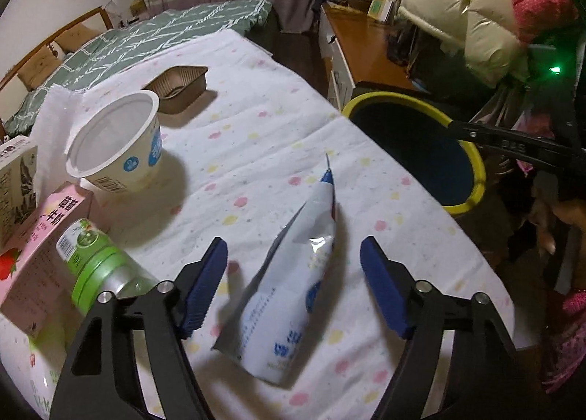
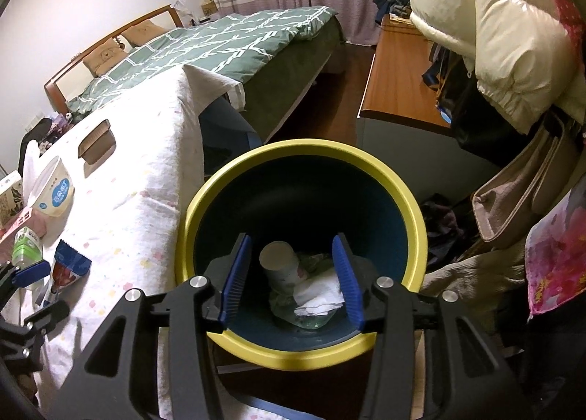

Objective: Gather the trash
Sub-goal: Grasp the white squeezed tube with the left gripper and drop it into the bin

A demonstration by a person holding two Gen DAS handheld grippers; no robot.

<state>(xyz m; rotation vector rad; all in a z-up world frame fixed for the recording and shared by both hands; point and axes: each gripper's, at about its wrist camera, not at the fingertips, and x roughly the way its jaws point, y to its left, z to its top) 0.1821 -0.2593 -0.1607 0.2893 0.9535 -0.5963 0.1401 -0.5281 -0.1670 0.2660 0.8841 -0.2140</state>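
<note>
A white and blue crumpled pouch (image 1: 293, 292) lies on the flowered tablecloth (image 1: 278, 134). My left gripper (image 1: 293, 242) stands open astride it, pads apart from its sides. My right gripper (image 2: 292, 237) hangs open over the yellow-rimmed bin (image 2: 304, 147) with nothing between its fingers. At the bin's bottom lie a paper cup (image 2: 280, 262), white tissue (image 2: 318, 295) and clear wrapping. In the right wrist view the pouch (image 2: 67, 268) shows at the far left. The bin (image 1: 472, 163) stands just off the table's right edge.
On the table's left are a white tub (image 1: 117, 141), a brown tray (image 1: 179, 88), a green-capped bottle (image 1: 95, 262), a pink carton (image 1: 40, 244) and a printed box (image 1: 14, 193). A bed (image 2: 219, 43), a wooden desk (image 2: 399, 86) and hanging coats (image 2: 494, 35) surround it.
</note>
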